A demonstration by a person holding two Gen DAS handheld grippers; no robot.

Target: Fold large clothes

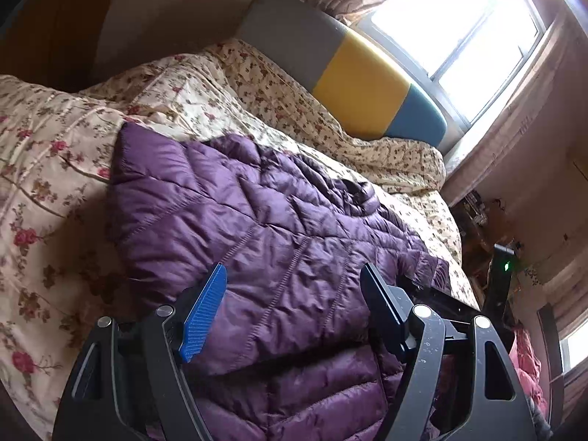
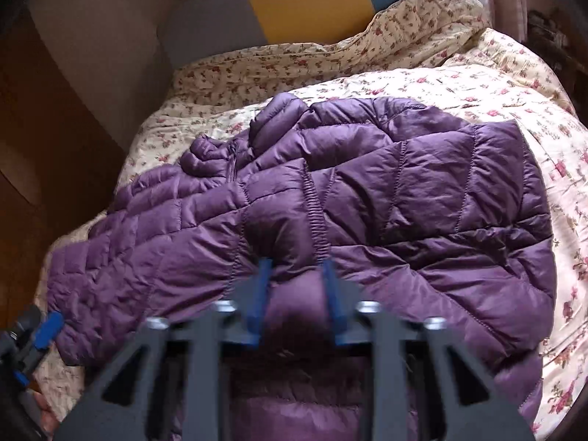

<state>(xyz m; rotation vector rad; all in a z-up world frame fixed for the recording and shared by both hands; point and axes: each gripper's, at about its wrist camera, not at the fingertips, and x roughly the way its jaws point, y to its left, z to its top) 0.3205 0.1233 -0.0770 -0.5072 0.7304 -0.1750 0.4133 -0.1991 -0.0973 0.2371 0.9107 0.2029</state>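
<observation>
A purple jacket [image 2: 330, 198] lies on the floral bed [image 2: 496, 84]. The right tongs [image 2: 296, 268] pinch its fabric; the left tongs [image 1: 294, 286] hang released above it.

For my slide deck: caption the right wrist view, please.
Right gripper pinching a fold of a purple quilted jacket spread on a floral bedspread.

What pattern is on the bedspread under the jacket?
Cream with small red roses and brownish leaves, a floral print on the bedspread; clearest in the right wrist view.
</observation>
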